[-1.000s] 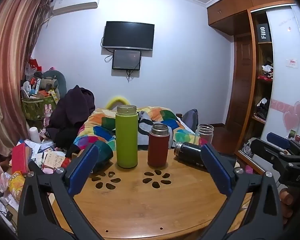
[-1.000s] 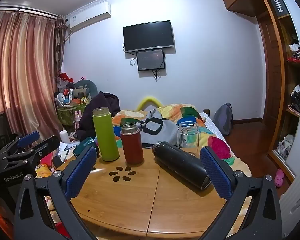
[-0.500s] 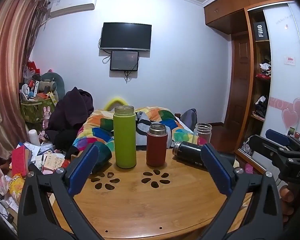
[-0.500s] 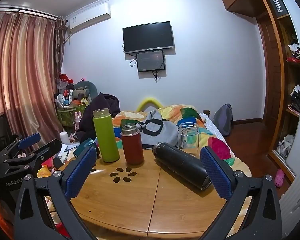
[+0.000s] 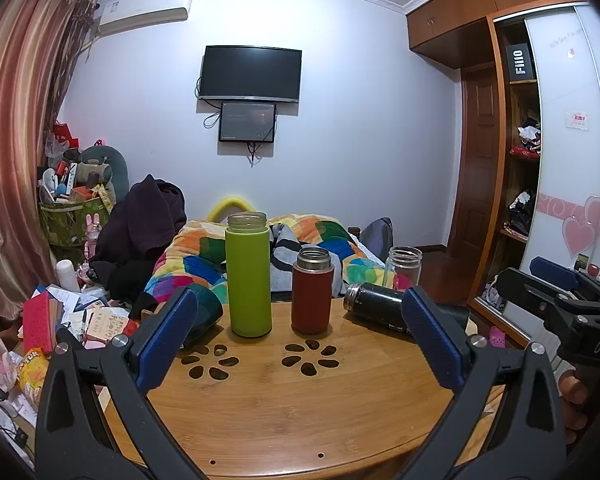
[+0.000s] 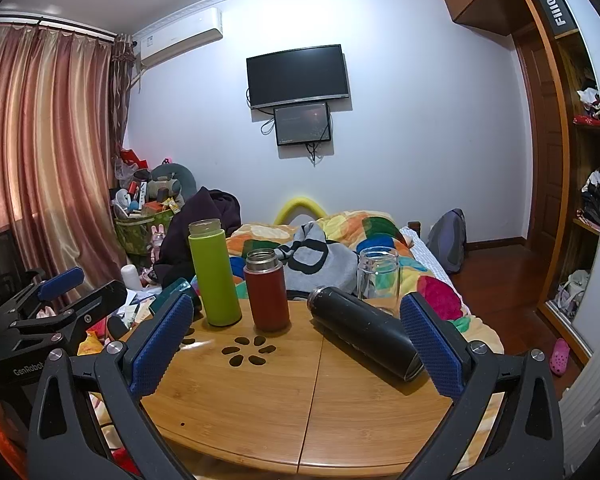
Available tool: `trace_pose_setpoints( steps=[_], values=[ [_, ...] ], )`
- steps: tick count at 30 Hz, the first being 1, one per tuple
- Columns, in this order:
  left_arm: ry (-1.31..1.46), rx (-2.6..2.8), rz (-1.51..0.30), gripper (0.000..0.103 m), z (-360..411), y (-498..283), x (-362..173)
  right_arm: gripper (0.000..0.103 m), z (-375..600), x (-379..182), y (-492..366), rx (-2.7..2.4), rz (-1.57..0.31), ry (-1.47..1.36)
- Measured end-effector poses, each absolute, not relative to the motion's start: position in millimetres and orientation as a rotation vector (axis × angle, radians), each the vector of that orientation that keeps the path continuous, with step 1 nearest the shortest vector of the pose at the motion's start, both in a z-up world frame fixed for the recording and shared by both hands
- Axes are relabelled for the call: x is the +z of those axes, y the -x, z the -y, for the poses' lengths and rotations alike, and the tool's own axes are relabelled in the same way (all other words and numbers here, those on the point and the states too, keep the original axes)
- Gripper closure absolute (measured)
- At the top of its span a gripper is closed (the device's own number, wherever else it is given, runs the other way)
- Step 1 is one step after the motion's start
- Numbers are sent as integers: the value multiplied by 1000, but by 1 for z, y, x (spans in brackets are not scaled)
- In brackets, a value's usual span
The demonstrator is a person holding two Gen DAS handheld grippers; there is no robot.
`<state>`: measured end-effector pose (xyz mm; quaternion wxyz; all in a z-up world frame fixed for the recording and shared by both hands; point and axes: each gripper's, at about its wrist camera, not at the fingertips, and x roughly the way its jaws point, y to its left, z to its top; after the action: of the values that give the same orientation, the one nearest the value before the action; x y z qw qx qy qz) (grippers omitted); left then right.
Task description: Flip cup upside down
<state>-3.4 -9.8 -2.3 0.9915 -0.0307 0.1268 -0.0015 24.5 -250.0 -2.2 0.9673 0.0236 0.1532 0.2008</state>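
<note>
The left gripper hangs above the near edge of a round wooden table, its blue-padded fingers spread wide with nothing between them. The right gripper is held the same way over the table's near edge, fingers wide apart and empty. Four lidless cups sit toward the far side of the table. The green cup, the tallest, stands upright at the far left. Just right of it, apart from it, stands the shorter red cup with a metal neck. Right of the red cup, the black cup lies on its side, its open mouth pointing toward the red cup and its base toward the table's right edge. A clear glass cup stands upright at the table's far edge, just behind the black cup. Two flower-shaped cutouts pierce the tabletop in front of the green and red cups. Beyond the table lies a bed with a patchwork quilt, and a dark TV hangs on the wall behind it.
</note>
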Motion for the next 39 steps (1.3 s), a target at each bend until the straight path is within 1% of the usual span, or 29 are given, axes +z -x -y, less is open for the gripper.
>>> trace_pose_setpoints(
  steps=[39],
  values=[
    [66,-12,-254,0,10,2,-1,0,248,0,-22,408,-303,-50]
  ],
)
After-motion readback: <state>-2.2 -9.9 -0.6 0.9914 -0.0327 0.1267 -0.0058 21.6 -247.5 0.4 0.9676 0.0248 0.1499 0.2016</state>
